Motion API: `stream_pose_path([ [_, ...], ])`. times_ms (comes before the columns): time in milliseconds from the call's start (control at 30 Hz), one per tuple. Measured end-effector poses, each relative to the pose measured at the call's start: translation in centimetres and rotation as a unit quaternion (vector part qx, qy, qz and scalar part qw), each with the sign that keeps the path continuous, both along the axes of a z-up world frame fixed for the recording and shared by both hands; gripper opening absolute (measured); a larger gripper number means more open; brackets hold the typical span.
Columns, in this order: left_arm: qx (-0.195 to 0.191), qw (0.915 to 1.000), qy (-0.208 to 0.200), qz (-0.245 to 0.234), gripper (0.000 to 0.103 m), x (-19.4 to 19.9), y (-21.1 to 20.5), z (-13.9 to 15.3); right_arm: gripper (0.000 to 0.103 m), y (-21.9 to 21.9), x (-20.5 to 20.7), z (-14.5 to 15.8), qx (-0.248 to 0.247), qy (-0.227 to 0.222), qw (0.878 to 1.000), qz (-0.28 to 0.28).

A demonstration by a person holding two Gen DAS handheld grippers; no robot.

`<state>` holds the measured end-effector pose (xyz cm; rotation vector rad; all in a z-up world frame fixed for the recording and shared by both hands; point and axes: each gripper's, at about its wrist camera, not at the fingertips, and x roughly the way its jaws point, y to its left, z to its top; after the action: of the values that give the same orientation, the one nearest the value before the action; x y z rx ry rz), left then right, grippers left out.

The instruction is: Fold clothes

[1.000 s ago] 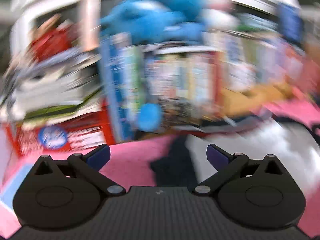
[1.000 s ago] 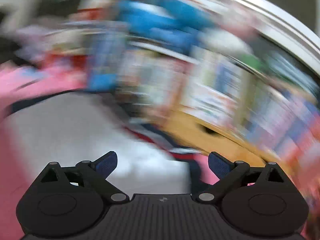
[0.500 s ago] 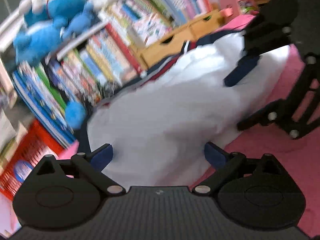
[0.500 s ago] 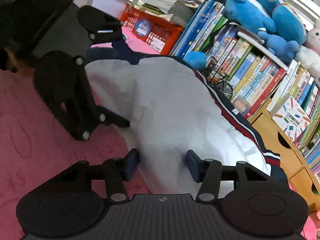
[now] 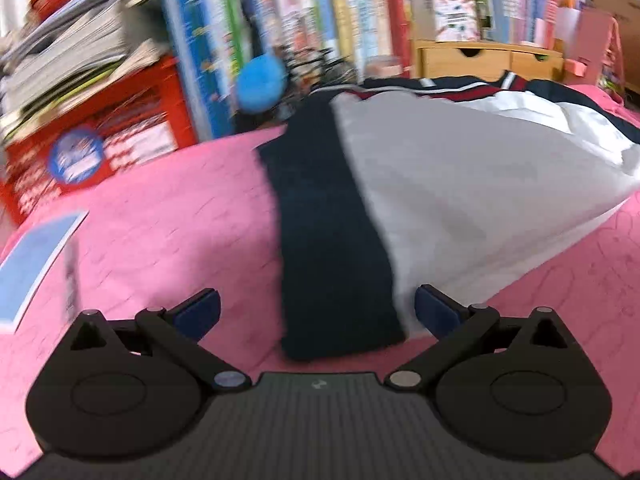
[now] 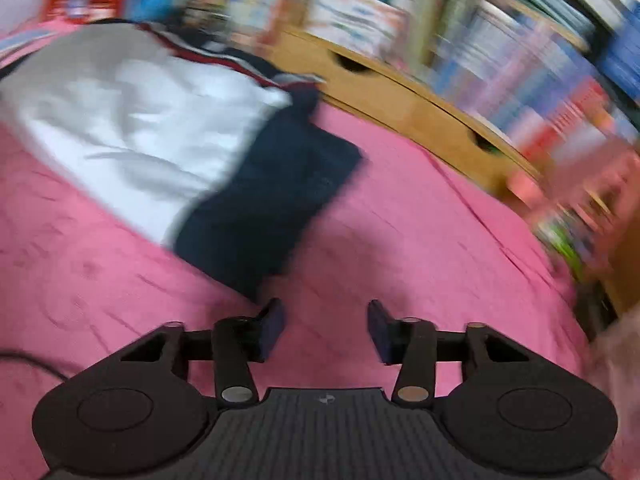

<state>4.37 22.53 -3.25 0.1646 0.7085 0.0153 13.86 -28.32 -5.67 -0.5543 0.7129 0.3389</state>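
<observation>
We see both grippers withdrawn from the shirt [image 5: 460,184]: left gripper [image 5: 316,316] spread wide, right gripper [image 6: 326,330] partly apart, both empty.

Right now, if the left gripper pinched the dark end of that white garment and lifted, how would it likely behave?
The garment looks soft: it lies in rumpled folds on the pink cover, so it would probably droop and trail rather than hold shape. The navy band lies flat and thin, so the open left gripper likely needs a low pinch. It seems light.
</observation>
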Motion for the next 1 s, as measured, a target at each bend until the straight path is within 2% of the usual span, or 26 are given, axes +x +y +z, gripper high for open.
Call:
stream_pose_path([
  [67,0.008,0.9998,-0.011,0.015,0.103,-1.0,0.7,1.5,0.044,-0.9,-0.7,1.4,0.031,-0.007,0.999,0.002],
  [133,0.009,0.9988,-0.04,0.026,0.103,-1.5,1.0,3.7,0.056,-0.8,-1.0,3.4,0.088,-0.025,0.996,0.007],
  [233,-0.042,0.9951,-0.089,0.014,0.103,-0.7,0.1,7.0,0.074,1.8,0.3,5.6,0.19,-0.038,0.981,0.012],
  [333,-0.055,0.9912,-0.12,-0.003,0.103,1.9,-3.8,7.4,0.084,6.9,2.0,5.9,0.264,-0.027,0.964,0.032],
  [433,-0.047,0.9935,-0.103,-0.015,0.103,5.4,-7.9,5.0,0.087,12.8,4.0,4.5,0.287,-0.003,0.957,0.048],
  [467,-0.03,0.9959,-0.085,-0.01,0.103,6.1,-8.5,3.8,0.087,14.1,4.5,3.8,0.289,0.007,0.956,0.049],
  [567,0.022,0.9993,-0.028,0.008,0.103,7.5,-9.1,-0.2,0.09,15.3,5.8,2.2,0.251,0.018,0.967,0.035],
  [633,-0.015,0.9997,-0.017,0.003,0.103,5.6,-7.0,-1.5,0.097,15.4,6.5,1.1,0.218,0.017,0.975,0.023],
  [667,-0.036,0.9993,-0.012,0.0,0.103,4.5,-6.0,-2.1,0.097,15.3,6.9,0.6,0.202,0.017,0.979,0.014],
  [700,-0.034,0.9994,-0.009,0.001,0.103,3.6,-5.6,-2.1,0.097,14.0,7.9,-0.2,0.193,0.017,0.981,-0.016],
  [767,-0.019,0.9998,-0.007,0.003,0.103,1.9,-5.3,-1.8,0.096,10.7,9.2,-0.7,0.212,0.01,0.975,-0.07],
  [867,-0.009,0.9997,-0.011,0.018,0.103,0.1,-4.6,-0.4,0.101,10.8,9.0,0.4,0.232,-0.003,0.97,-0.066],
  [1000,-0.042,0.9949,-0.078,0.047,0.103,0.2,-3.5,4.1,0.1,10.9,8.8,2.0,0.259,-0.021,0.964,-0.06],
])
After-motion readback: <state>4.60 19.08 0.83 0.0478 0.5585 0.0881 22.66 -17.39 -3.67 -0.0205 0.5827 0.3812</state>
